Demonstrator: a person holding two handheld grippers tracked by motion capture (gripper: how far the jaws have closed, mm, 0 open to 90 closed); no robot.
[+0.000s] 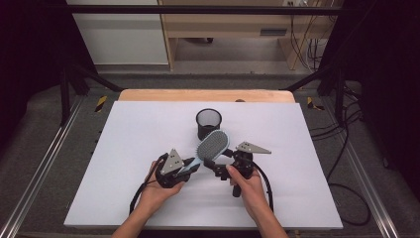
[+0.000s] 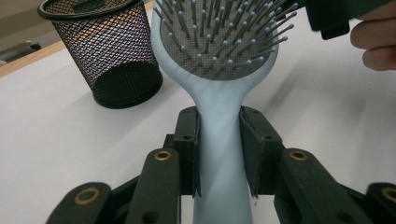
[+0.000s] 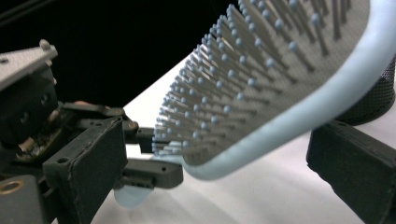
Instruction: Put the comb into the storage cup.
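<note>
Paddle hairbrush (image 2: pixel 219 70), pale blue: light, rigid plastic, smooth handle clamped between left tool (image 2: pixel 219 154) pads; right tool (image 3: pixel 224 154) open astride the head (bristles flex, avoid).

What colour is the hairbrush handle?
Pale blue, like the rest of the hairbrush body; the bristle pad is grey. Shows best in the left gripper view.

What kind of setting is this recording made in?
Probably a lab or workshop recording station: a table with a white sheet inside a black metal frame, loose cables on the grey floor, and plain wooden furniture behind.
</note>
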